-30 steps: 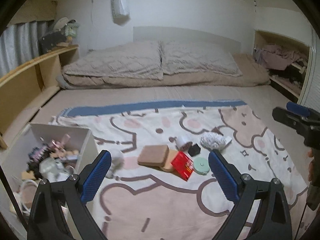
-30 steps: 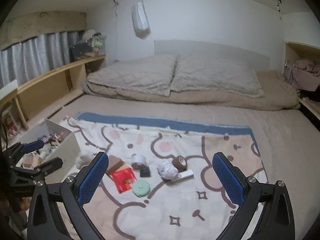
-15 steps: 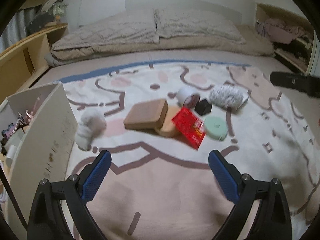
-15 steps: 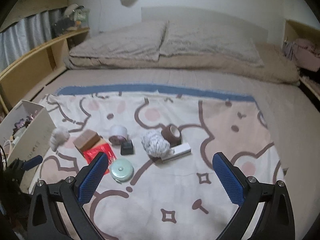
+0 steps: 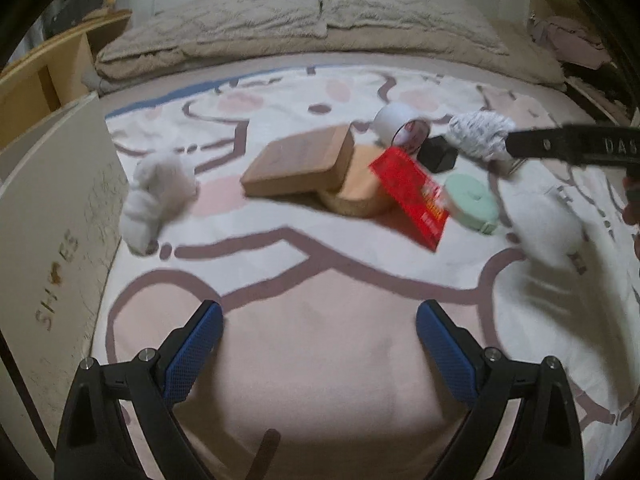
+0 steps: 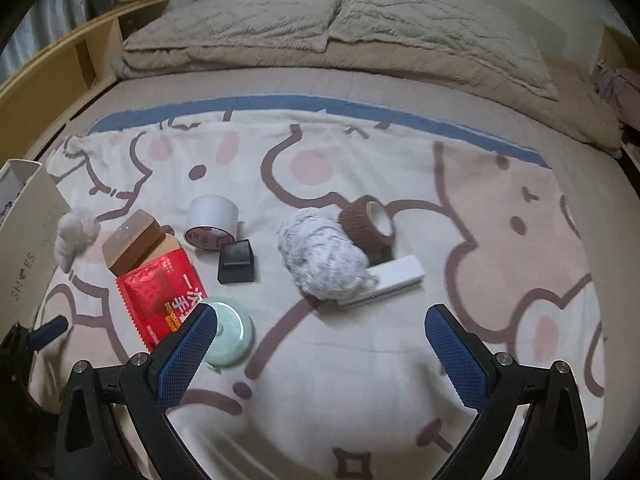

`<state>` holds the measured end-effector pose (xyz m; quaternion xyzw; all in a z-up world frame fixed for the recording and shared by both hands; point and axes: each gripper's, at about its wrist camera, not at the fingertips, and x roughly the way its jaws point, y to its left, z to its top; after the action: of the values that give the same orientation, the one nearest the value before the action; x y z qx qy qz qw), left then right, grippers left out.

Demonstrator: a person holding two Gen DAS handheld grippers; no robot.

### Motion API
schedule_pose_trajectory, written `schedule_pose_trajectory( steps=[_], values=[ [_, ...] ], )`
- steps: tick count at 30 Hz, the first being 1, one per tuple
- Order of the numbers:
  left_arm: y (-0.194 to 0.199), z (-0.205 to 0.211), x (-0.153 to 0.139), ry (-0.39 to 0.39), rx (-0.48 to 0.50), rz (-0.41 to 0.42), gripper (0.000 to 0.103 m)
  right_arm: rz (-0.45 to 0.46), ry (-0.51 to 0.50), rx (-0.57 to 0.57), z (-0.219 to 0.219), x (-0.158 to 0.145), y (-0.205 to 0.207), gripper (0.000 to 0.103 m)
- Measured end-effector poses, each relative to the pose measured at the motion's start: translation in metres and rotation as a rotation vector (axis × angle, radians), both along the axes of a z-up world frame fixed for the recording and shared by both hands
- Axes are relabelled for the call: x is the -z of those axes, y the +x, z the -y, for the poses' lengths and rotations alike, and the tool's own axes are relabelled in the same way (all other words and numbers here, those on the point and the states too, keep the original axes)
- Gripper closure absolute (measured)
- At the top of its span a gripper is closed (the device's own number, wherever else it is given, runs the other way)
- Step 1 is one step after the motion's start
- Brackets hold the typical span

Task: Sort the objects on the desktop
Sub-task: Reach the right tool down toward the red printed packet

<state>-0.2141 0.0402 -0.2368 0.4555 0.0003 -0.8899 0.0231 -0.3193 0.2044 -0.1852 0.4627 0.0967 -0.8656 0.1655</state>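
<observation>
Small objects lie on a patterned blanket [image 6: 320, 400]: a brown box [image 5: 300, 160], a red packet [image 5: 412, 196], a mint round tape measure [image 5: 472, 202], a white tape roll [image 6: 212, 218], a black box [image 6: 236, 262], a grey-white yarn ball [image 6: 320, 258], a brown bandage roll [image 6: 366, 226], a white flat box [image 6: 394, 278] and a white fluffy bundle [image 5: 154, 196]. My left gripper [image 5: 318, 354] is open and empty, short of the brown box. My right gripper [image 6: 320, 354] is open and empty, near the yarn ball.
A white storage box [image 5: 48, 220] marked "SHOES" stands at the left edge of the blanket. Pillows and a beige duvet [image 6: 320, 28] lie at the bed's head. Wooden shelves [image 6: 52, 76] run along the left. The right gripper's side [image 5: 576, 146] crosses the left wrist view.
Both grippers have moved down and forward toward the objects, which now look larger. Both stay open. No object has moved.
</observation>
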Motion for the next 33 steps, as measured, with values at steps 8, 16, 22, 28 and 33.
schedule_pose_trajectory(
  steps=[8,16,22,28,33],
  values=[
    [0.001,0.002,0.007,0.015,-0.014,0.018,0.001,0.045,0.024,-0.009,0.028,0.021,-0.022,0.0],
    [0.004,0.006,0.009,0.038,-0.007,0.032,0.0,0.055,0.008,0.004,0.03,0.033,-0.041,0.0],
    [0.009,0.009,0.008,0.06,-0.016,0.003,0.0,0.03,0.024,-0.118,0.036,0.036,-0.032,0.0],
    [0.013,0.015,0.005,0.064,-0.056,-0.03,0.0,0.016,0.081,-0.166,0.044,0.044,-0.029,0.0],
    [0.014,0.029,0.005,0.095,-0.124,-0.05,0.001,0.046,0.069,-0.279,0.057,0.047,-0.018,0.0]
  ],
)
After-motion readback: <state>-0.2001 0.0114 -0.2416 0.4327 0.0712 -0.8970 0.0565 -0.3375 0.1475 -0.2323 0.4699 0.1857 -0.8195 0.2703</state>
